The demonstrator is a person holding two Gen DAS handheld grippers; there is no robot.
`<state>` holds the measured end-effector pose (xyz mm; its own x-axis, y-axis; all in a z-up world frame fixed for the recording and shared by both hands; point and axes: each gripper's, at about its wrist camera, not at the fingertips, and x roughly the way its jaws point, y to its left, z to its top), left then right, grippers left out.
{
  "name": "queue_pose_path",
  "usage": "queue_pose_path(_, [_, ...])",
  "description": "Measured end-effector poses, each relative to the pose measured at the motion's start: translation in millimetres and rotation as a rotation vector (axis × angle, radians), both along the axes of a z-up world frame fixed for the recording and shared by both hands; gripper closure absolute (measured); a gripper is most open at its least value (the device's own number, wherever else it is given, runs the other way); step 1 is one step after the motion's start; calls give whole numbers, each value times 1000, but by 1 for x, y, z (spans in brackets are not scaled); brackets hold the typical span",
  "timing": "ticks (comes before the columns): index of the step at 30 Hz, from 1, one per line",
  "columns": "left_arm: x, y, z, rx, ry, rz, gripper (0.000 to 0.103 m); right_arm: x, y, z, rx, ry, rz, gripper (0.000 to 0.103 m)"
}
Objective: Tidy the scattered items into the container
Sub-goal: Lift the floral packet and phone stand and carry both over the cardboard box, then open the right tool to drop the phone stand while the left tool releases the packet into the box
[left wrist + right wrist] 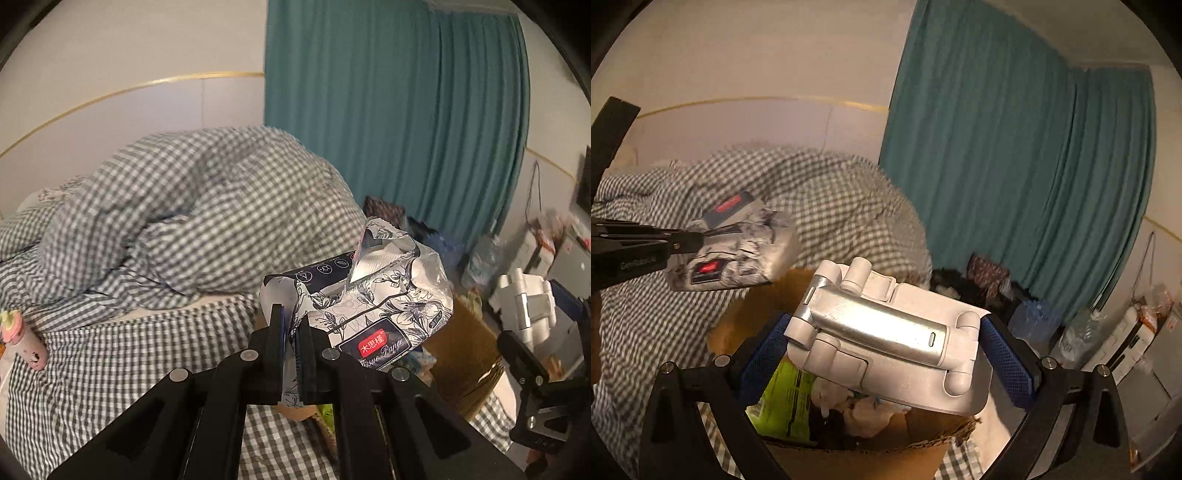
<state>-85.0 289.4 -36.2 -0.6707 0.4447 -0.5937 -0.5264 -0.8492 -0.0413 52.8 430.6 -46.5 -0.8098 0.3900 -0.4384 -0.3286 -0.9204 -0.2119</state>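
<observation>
Left wrist view: the left hand-held gripper (291, 325) is seen pinched together on the thin plastic edge of a soft tissue pack with black-and-white floral wrapping and a red label (373, 295), which is held up in the air above the bed. An open brown cardboard box (465, 354) is seen below and to the right of the pack, resting on the grey-and-white checked bed sheet (110, 369). A bunched checked duvet (207, 214) is piled behind. A pink spotted tube-shaped item (26, 343) is left lying on the sheet at the far left edge. The right hand-held gripper (532, 369) is partly visible at the right edge, with a white object in it. Right wrist view: the right hand-held gripper (886, 339) is clamped by its blue pads (1008, 362) on a folded white plastic stand with a silver metal arm (886, 332), held over the cardboard box (871, 461). A green printed packet (786, 398) and crumpled white items are seen inside the box. The left hand-held gripper (705, 236) and tissue pack (738, 254) are seen blurred at upper left, above the box's far corner. A teal curtain (1015, 184) hangs behind.
</observation>
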Motion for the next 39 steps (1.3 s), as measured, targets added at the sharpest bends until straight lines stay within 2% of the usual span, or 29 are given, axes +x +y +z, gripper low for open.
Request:
queue_pose_path(9, [-28,45,-41,-99,-112,-89,99,-46,22,-45,-55,-231,94,3])
queue_pose_path(13, [-38,65,-62,-184,-157,-143,99,-65,25,-71,-81,-344,122,3])
queue_pose_path(18, [-47,84,-81,-260,-217,-182,98,-68,35,-96,-129,-477,140,3])
queue_pose_path(21, [-49,92,-91,-304,-258,-207,93,-69,39,-109,-152,-539,143,3])
queue_pose_path(22, [-49,94,-93,-320,-261,-205,84,-71,40,-113,-155,-560,142,3])
queue_pose_path(24, [-49,95,-94,-311,-263,-204,48,-70,39,-112,-122,-537,128,3])
queue_pose_path(25, [-49,93,-93,-301,-253,-196,16,-69,38,-108,-94,-512,111,2])
queue_pose_path(26, [-49,91,-90,-286,-237,-189,4,-68,38,-104,-66,-488,93,1])
queue_pose_path(28, [-46,86,-81,-246,-200,-186,4,-64,38,-96,-27,-448,73,1])
queue_pose_path(33, [-43,79,-65,-242,-136,-151,1,-63,34,-70,-6,-329,59,1])
queue_pose_path(39, [-35,45,-28,-141,-36,-70,0,-44,22,-27,-8,-107,61,0])
